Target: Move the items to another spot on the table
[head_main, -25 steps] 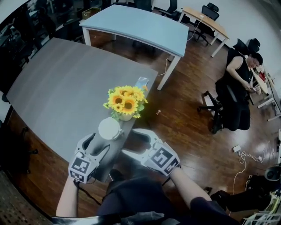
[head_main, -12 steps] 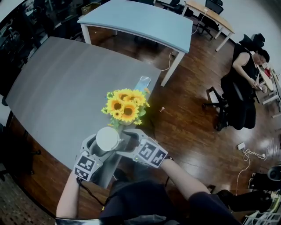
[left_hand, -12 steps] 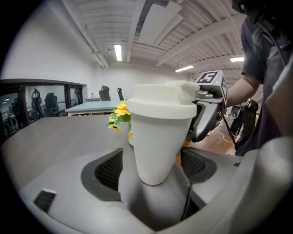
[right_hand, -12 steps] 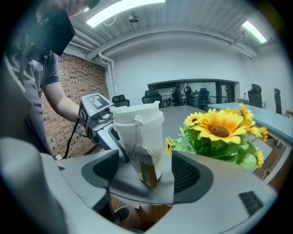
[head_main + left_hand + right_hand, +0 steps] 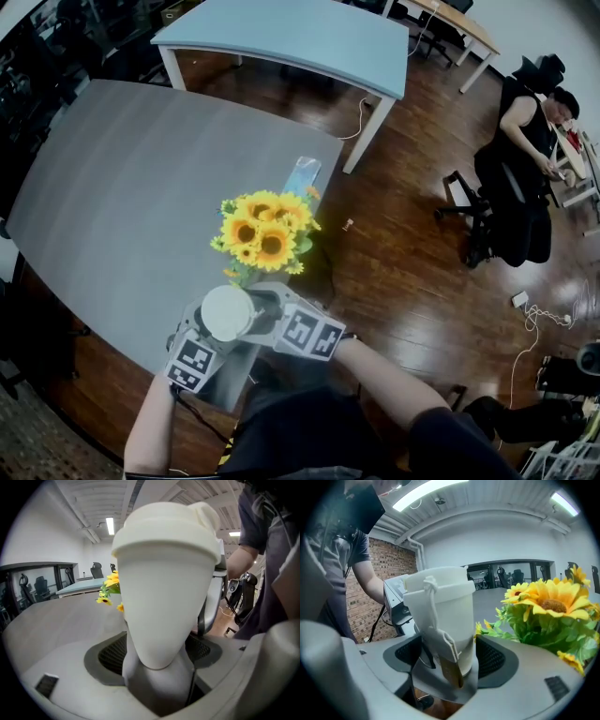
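Two bare forearms come up from the bottom edge of the head view, the left forearm (image 5: 150, 427) rising steeply and the right forearm (image 5: 394, 375) slanting in from the lower right. Both bring their tools together at lower centre. The left gripper (image 5: 204, 337) and the right gripper (image 5: 264, 317) both tip downward. Each has just been opening its jaws and stands spread wide, with the white cup (image 5: 227, 312) between its pads but not pinched. The grey table (image 5: 122, 187) fills the left half of the frame. A pale blue table (image 5: 281, 37) stands at the top, and dark wooden floor (image 5: 412, 253) covers the right side. A seated person (image 5: 525, 159) is at the upper right. A bunch of sunflowers (image 5: 262, 230) sits just above the cup, and a small shiny flat item (image 5: 303, 175) lies beyond it near the table's edge. The cup is at the table's near corner. It stands upright, long axis vertical, lid (image 5: 166, 527) on top, with a tea-bag tag (image 5: 447, 660) hanging down its side.
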Demonstrator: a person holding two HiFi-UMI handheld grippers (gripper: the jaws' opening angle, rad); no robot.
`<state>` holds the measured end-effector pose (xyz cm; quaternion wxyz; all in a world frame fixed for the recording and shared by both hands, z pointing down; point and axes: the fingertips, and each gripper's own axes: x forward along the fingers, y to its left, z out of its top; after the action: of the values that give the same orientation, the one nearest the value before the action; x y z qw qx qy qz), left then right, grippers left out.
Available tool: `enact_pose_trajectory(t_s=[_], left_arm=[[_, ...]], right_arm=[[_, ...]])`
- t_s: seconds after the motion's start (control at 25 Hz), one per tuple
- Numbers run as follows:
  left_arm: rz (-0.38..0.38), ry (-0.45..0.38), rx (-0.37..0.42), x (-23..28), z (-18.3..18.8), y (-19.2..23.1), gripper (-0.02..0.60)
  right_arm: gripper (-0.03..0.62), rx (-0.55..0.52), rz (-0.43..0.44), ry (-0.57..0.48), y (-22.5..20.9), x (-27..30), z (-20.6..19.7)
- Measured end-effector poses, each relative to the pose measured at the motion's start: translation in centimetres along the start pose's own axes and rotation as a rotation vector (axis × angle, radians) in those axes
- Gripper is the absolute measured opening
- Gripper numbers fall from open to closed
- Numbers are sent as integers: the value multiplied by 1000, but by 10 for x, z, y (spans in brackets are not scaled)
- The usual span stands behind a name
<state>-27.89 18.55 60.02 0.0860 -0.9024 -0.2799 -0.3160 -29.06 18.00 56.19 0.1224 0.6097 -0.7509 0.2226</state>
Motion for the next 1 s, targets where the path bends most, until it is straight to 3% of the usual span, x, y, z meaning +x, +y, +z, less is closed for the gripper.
enact_pose_trajectory(t_s=[0.12,0.48,1.0], left_arm=[[-8,18,28,8,-6,-1,385],[-19,38,5,7,-7,-5,377],[118,-47,18,-76,21,-11,376]], right_arm=[[370,-35,9,14,0,8,-3],[354,-57,57,21,7,9,3],[353,-153,143,-82,63,0,71]])
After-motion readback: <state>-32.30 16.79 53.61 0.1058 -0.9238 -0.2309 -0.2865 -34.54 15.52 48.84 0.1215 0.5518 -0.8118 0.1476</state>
